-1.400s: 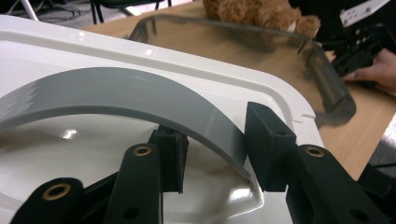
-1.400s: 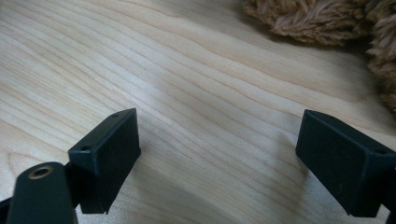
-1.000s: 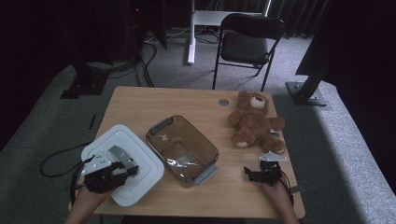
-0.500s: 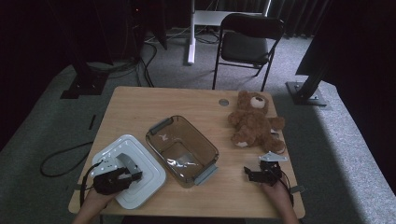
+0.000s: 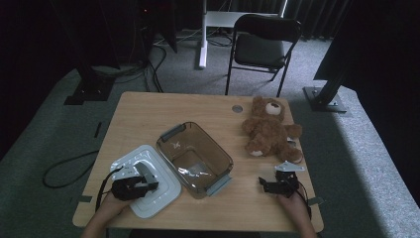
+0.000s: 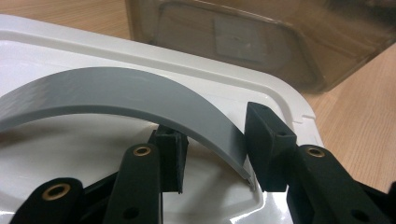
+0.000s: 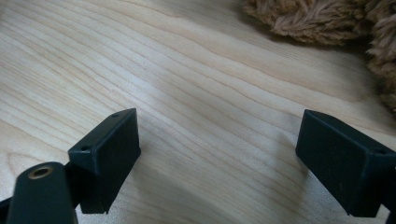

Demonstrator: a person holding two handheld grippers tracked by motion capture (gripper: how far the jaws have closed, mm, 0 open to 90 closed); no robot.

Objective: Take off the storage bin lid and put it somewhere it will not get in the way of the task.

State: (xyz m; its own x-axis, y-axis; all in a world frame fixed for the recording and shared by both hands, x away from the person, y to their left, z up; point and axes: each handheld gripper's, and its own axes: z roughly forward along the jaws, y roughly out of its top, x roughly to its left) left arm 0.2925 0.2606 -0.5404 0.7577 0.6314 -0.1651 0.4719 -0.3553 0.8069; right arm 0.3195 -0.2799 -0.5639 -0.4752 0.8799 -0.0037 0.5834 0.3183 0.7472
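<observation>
Two grippers are out. My left gripper (image 6: 212, 154) pinches the grey handle (image 6: 126, 100) of the white lid (image 5: 144, 181), which lies flat on the table (image 5: 148, 111). The brown box (image 5: 194, 158) sits just right of it. My right gripper (image 7: 219, 163) rests wide, holding nothing.

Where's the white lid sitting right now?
In the high view the white lid lies flat at the table's near-left corner, right beside the brown container, with the left gripper on its grey handle.

A recording studio: black curtains (image 5: 381, 44), rig stands (image 5: 324, 96), folding chair (image 5: 262, 44)
</observation>
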